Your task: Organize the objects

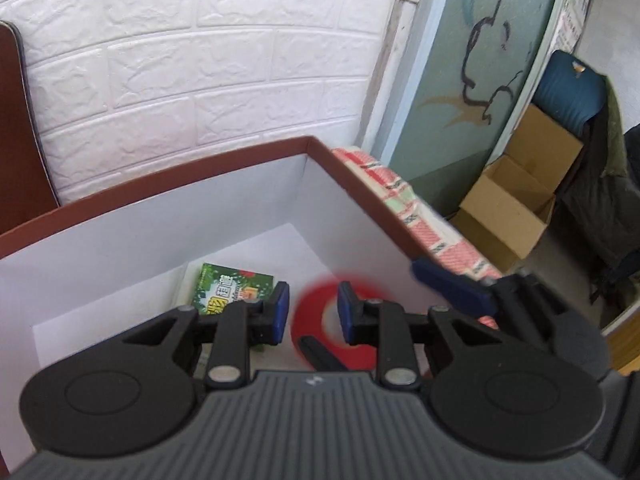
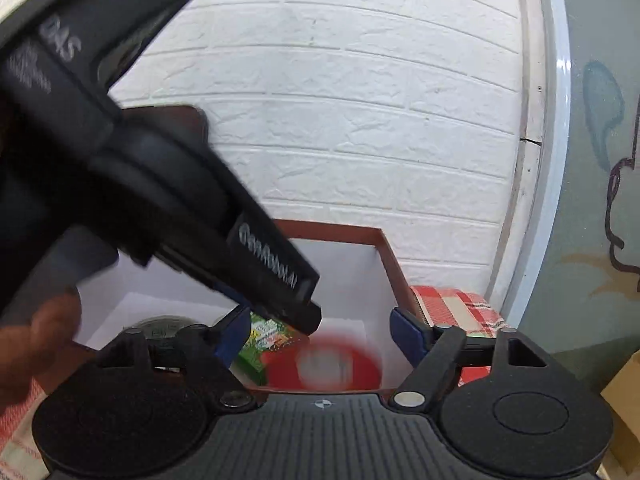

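Two things lie on the white floor of the brown-rimmed box (image 1: 256,148): a green printed packet (image 1: 224,288) to the left and, just beside it on the right, a red ring (image 1: 316,320), blurred, that looks like a roll of tape. The left gripper (image 1: 310,312) hangs over the ring with its blue pads apart and nothing between them. The ring is probably light and stiff with a smooth face; lying flat, it would best be pinched across one side of the band, one pad in the hole. The box's right wall is close by. Beyond it lies a red checked cloth (image 1: 404,200). The right gripper (image 2: 324,340) hovers at the near wall, spread wide and empty, with the left tool crossing above.
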Demonstrator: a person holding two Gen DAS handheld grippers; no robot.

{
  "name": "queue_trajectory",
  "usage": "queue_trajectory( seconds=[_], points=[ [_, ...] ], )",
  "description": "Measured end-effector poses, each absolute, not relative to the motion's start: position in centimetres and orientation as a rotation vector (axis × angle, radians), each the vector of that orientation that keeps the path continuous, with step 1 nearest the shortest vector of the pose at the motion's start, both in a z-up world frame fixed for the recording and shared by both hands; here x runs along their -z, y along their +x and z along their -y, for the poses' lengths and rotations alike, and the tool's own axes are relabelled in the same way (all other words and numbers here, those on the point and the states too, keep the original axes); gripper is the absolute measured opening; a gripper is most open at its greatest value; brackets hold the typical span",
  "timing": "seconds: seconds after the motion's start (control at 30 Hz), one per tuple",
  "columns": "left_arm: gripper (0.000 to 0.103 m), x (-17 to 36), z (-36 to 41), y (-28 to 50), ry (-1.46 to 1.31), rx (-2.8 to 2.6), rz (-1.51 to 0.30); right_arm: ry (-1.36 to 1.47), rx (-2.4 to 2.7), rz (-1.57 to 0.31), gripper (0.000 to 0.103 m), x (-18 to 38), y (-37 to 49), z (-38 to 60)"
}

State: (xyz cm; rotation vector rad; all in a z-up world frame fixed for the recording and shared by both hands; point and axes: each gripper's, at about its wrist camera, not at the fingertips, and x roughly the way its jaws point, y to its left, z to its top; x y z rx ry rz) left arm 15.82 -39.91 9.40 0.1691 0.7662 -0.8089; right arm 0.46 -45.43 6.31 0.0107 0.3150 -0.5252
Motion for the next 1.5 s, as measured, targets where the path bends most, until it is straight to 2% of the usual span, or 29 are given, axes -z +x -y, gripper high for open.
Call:
queue_trajectory(
  seconds=[0.13, 0.37, 0.6, 0.77, 1.5],
  points=[
    [0.038, -9.4, 39.7, 14.9, 0.211, 0.802, -0.725, 0.026, 0.549, -0.299, 0.074, -6.0, -0.1, 44.8],
    [0.042, -10.9, 36.8, 11.8, 0.236, 0.728, -0.69, 0.039, 0.557, -0.271, 0.073, -6.6, -2.1, 41.4],
    [0.056, -11.4, 30.6, 6.9, 0.228, 0.629, -0.658, 0.206, 0.519, -0.28, 0.073, -6.5, -4.9, 37.8],
    [0.061, -10.4, 25.7, 4.6, 0.234, 0.518, -0.653, 0.301, 0.464, -0.33, 0.073, -5.4, -5.4, 34.2],
    [0.061, -2.9, 11.8, 4.5, 0.165, 0.249, -0.845, 0.262, 0.276, -0.526, 0.072, -3.2, -1.5, 24.1]
  ],
)
